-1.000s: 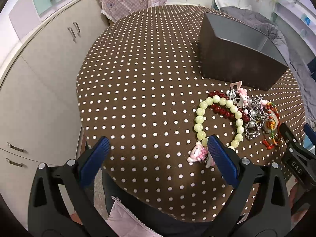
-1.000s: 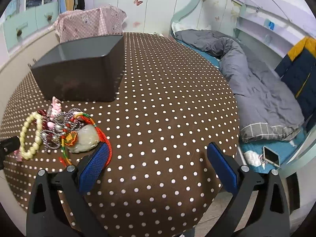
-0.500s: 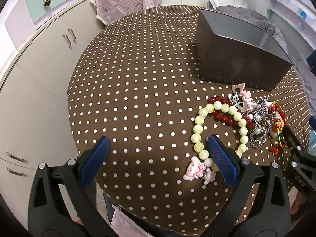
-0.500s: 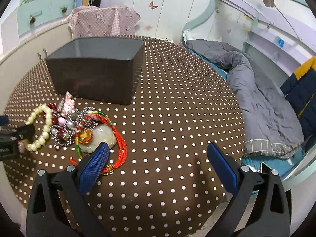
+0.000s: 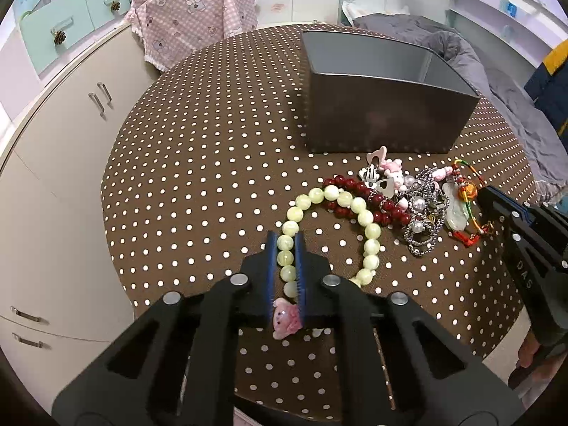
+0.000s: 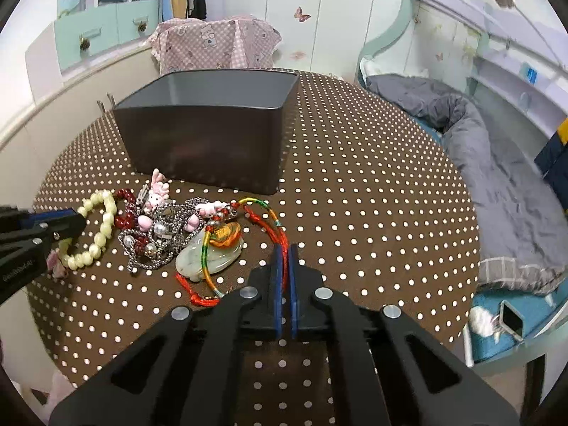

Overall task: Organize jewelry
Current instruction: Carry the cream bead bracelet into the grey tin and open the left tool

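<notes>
A heap of jewelry lies on the polka-dot table (image 5: pixel 198 163) in front of a dark grey box (image 5: pixel 380 120). My left gripper (image 5: pixel 284 241) is shut on the pale green bead bracelet (image 5: pixel 365 218), which carries a pink charm (image 5: pixel 285 321). Beside the bracelet lie a dark red bead bracelet (image 5: pixel 355 186), a silver chain (image 5: pixel 422 220) and pink charms (image 5: pixel 392 174). My right gripper (image 6: pixel 283 252) is shut on the red cord (image 6: pixel 273 232) of a jade pendant (image 6: pixel 209 257). The box (image 6: pixel 209 135) looks empty.
The round table (image 6: pixel 372 213) ends close below both grippers. Cream cabinets (image 5: pixel 53 163) stand to the left. A bed with a grey duvet (image 6: pixel 497 184) lies to the right. A chair under a pink checked cloth (image 6: pixel 216 44) stands behind the table.
Both grippers were wide open and have moved forward and shut: the left on the green bead bracelet, the right on the pendant's red cord.
</notes>
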A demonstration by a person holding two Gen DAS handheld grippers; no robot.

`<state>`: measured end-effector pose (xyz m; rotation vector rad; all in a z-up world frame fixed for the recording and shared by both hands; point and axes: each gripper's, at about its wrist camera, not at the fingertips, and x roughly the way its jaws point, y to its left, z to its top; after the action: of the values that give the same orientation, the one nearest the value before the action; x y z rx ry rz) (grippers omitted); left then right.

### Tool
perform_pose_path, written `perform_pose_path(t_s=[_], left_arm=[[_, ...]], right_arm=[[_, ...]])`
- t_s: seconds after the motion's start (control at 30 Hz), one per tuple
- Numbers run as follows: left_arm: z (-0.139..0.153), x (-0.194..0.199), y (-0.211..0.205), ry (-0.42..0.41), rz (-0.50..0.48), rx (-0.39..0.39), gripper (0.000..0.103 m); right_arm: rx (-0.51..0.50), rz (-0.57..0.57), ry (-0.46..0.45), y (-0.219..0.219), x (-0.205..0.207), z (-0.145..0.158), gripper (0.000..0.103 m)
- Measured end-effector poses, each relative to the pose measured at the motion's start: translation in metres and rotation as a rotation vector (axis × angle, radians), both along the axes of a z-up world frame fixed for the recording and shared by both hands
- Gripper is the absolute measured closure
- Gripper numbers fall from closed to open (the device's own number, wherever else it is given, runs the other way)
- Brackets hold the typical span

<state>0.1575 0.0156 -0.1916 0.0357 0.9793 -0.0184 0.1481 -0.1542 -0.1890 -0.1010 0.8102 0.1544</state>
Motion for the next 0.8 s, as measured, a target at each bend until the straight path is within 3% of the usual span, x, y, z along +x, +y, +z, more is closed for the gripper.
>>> perform_pose_path(t_s=[0.43,0.8], left_arm=[[0.012,-0.009,0.005,-0.024,0.003,-0.036,0.093],[0.049,-0.008,0.004,-0.129,-0.022,-0.051,0.093]], right_arm=[[0.057,-0.028,-0.035,-0.018,-0.008,0.02,0.102],[0.041,-0.034,-0.157,-0.021,-0.005,0.061,0.101]])
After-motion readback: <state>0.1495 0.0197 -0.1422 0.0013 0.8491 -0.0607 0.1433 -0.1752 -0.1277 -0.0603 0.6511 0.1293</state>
